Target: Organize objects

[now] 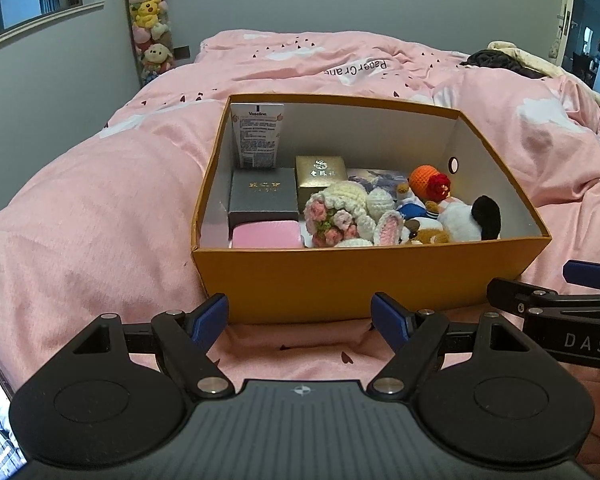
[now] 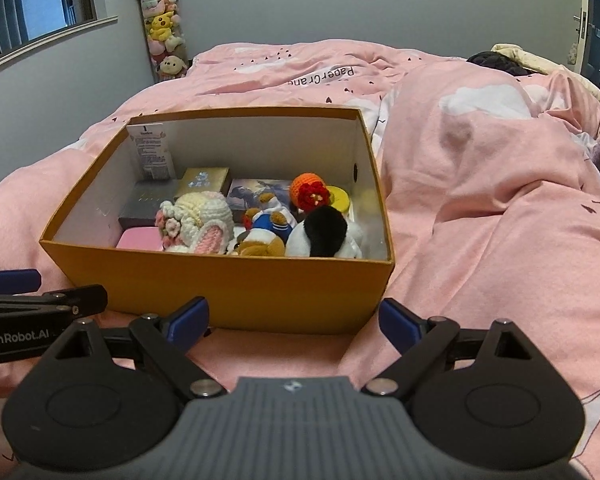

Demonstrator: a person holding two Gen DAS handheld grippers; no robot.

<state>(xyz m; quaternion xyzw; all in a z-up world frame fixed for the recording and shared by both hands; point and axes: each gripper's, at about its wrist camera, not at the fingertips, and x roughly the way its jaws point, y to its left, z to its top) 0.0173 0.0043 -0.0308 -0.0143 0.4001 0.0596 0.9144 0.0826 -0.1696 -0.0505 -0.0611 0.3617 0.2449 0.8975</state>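
Both grippers empty, held short of the filled box on the bed.

We note the left gripper (image 1: 300, 316) with its blue-padded fingers spread wide and nothing between them; the right gripper (image 2: 294, 322) likewise released and empty, the two side by side just before the near wall of the open orange cardboard box (image 1: 340, 284). The box rests on the pink patterned quilt (image 1: 80, 208). Inside: an upright white Vaseline tube (image 1: 258, 136) in the far left corner, a dark grey gift box (image 1: 264, 198), a gold gift box (image 1: 321, 178), a flat pink case (image 1: 266, 234), a cream crocheted rabbit with pink flowers (image 1: 340, 216), an orange crocheted ball with a red flower (image 1: 430, 182), and a black-and-white plush (image 1: 472, 220). We see no loose items on the quilt near the box, so we judge the packing essentially complete; at most tidying or closing remains, and no lid is in view.
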